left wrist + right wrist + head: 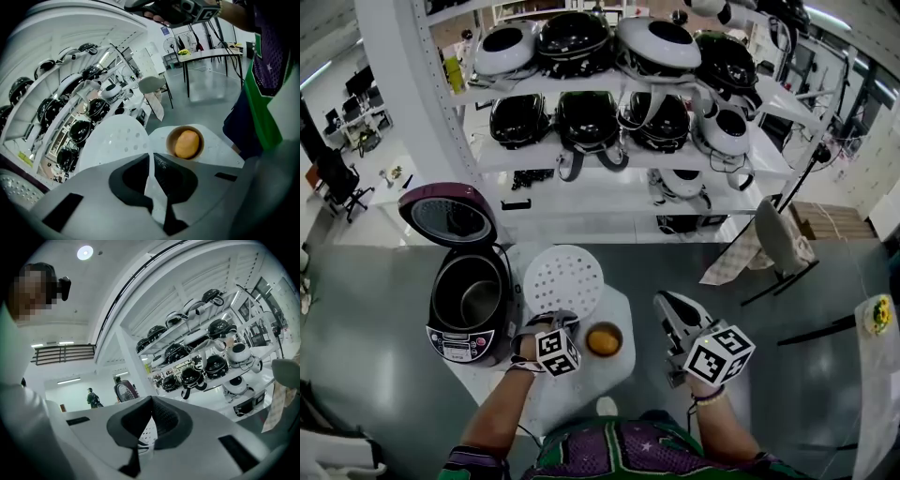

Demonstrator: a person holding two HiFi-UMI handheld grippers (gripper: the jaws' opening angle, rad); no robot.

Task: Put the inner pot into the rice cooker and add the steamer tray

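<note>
Left gripper [553,319] fingers pinch the steamer tray [563,278] rim. Right gripper [666,302] fingers are clenched, empty. The tray is white, perforated, mid-frame.

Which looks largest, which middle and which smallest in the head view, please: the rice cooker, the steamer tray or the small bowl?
1. The rice cooker, with its lid open.
2. The steamer tray; the left hand-held gripper grips it, so it may sit nearer the camera and look bigger than it is.
3. The small bowl, clearly smallest.

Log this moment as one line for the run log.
left tongs: shut on steamer tray rim | right tongs: shut, empty | inner pot: in rice cooker
</note>
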